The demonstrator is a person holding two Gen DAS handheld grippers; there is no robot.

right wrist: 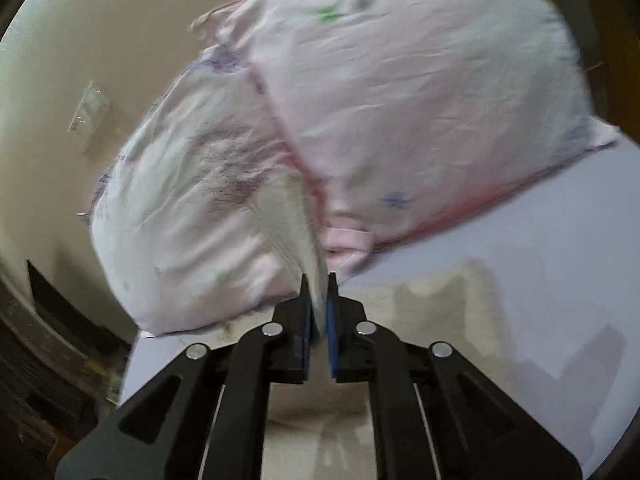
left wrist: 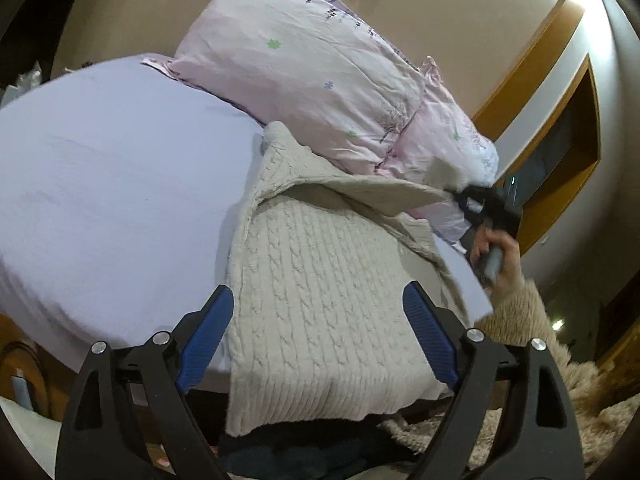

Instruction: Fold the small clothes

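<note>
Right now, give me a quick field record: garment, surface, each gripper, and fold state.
garment: cream cable-knit sweater, lying on the bed, hem hanging over the near edge
surface: bed with lilac sheet
behind: pink floral pillows against the wall
left gripper: open, fingers either side of the sweater's lower body, not clamped
right gripper: shut on a pale strip of the sweater, raised in front of the pillows
fold state: one side of the sweater lifted by the right gripper, not yet laid flat
</note>
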